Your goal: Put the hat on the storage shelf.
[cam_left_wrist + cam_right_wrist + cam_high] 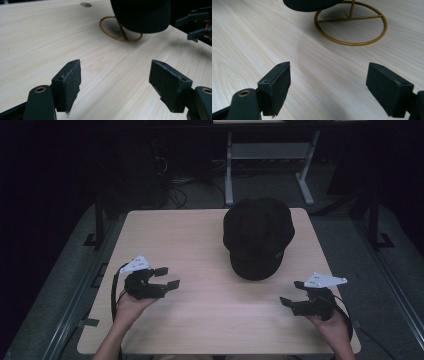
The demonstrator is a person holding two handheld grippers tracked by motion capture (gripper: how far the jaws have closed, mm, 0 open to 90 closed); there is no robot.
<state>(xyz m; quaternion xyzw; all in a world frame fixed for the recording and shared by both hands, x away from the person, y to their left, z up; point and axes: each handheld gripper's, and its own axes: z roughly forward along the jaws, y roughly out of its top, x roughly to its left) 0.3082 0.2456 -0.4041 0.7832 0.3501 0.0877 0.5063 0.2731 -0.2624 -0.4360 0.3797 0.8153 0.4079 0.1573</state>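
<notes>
A black cap [258,236] sits on a gold wire stand at the far middle of the light wood table [190,250]. The stand's ring base [351,23] rests flat on the wood; the left gripper view shows the same base [117,35] under the cap [141,15]. My left gripper [167,277] hovers near the table's left front, open and holding nothing. Near the right front, my right gripper [292,293] is open and holding nothing too. Both point inward, well short of the cap. In their own views, the left gripper [115,77] and right gripper [328,85] have jaws spread wide over bare wood.
A round hole [86,4] marks the tabletop far from the left gripper. A white desk frame [270,160] and cables stand on the dark floor beyond the table. Black posts flank the table on both sides.
</notes>
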